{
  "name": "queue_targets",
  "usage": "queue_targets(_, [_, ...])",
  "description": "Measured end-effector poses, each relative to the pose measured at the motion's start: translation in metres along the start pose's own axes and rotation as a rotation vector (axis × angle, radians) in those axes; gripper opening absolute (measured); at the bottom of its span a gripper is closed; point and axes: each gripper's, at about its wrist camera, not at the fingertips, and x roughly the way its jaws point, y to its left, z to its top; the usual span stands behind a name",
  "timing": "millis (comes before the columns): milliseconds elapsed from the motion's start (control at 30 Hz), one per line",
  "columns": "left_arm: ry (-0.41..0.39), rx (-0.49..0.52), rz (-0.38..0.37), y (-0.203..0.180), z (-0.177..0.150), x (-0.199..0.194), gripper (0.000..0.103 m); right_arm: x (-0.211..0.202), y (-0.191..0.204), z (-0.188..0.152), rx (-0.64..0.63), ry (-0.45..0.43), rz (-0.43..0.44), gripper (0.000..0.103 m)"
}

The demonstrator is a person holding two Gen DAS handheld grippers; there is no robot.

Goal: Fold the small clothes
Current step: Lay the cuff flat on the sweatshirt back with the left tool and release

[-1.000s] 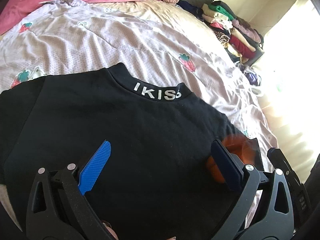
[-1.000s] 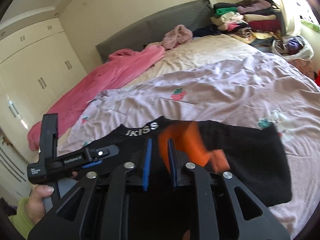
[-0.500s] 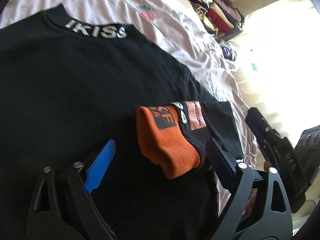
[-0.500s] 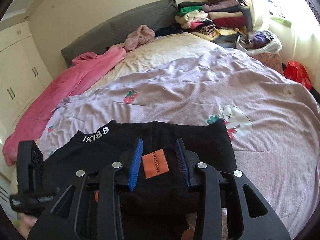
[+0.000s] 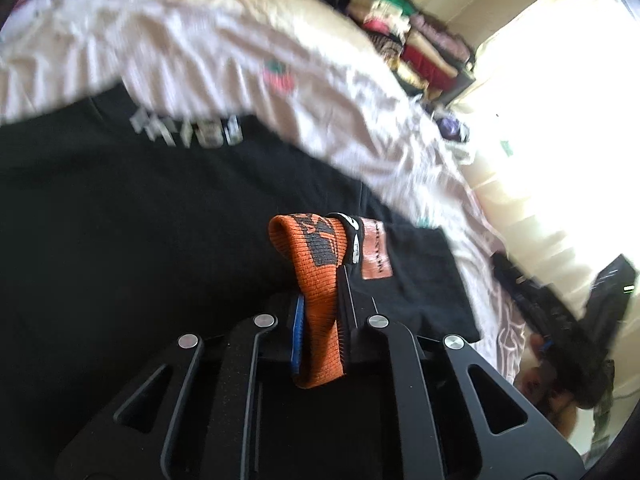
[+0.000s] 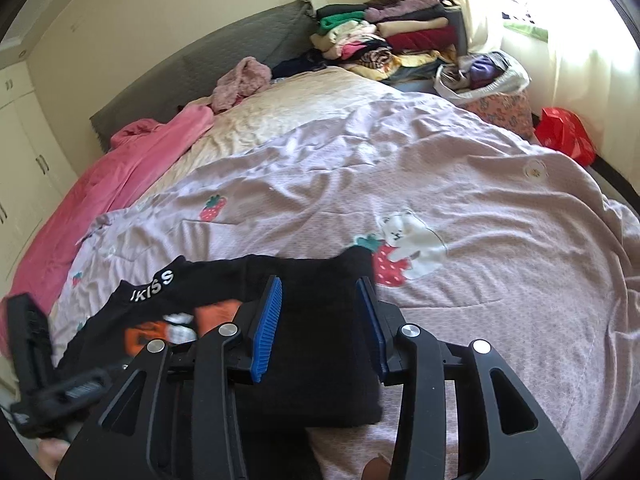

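A small black sweatshirt with white collar lettering lies flat on the lilac bedspread; it also shows in the right wrist view. Its right sleeve is folded across the body and ends in an orange ribbed cuff. My left gripper is shut on that cuff. My right gripper is open and empty, hovering over the folded black sleeve. The left gripper's body shows blurred at the lower left of the right wrist view.
A pink blanket lies along the bed's left side, a pink garment near the grey headboard. Stacked folded clothes and a bag of laundry sit at the far right, by a bright window. A red bag lies on the floor.
My left gripper has closed on the orange cuff. My right gripper has let go of the sleeve, opened wider and drawn to the right.
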Motion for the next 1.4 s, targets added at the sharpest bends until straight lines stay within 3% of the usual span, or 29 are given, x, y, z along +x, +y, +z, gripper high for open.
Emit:
queue_targets(200, [-0.137,0.018,0.077,0.022,0.023,-0.058,0.006,0.004,0.011,-0.004,-0.047,0.015,0.002,0.039])
queue_targets(667, [-0.173,-0.025,0.196,0.076,0.026,-0.096,0.007,0.01,0.056,-0.018,-0.2,0.037,0.008,0.04])
queue_targets(733, [-0.166,-0.041,0.202,0.083,0.025,-0.097,0.009,0.01,0.061,-0.019,-0.216,0.036,0.013,0.04])
queue_targets(800, [-0.184,-0.048,0.222,0.088,0.024,-0.104,0.018,0.011,0.068,-0.021,-0.234,0.036,0.021,0.044])
queue_targets(933, [-0.216,-0.015,0.245,0.085,0.019,-0.116,0.018,0.011,0.086,-0.028,-0.286,0.044,0.057,0.046])
queue_targets(1067, [-0.157,0.055,0.251,0.076,0.017,-0.1,0.018,0.013,0.105,-0.037,-0.356,0.051,0.072,0.051])
queue_targets(1233, [-0.011,0.107,0.345,0.082,0.01,-0.055,0.034,0.029,0.121,-0.05,-0.401,0.112,0.09,0.053])
queue_targets(1333, [0.037,0.159,0.436,0.091,0.002,-0.036,0.035,0.054,0.114,-0.058,-0.391,0.216,0.014,0.054])
queue_targets(1400, [0.048,0.177,0.449,0.096,-0.003,-0.031,0.035,0.074,0.102,-0.063,-0.365,0.302,-0.055,0.054])
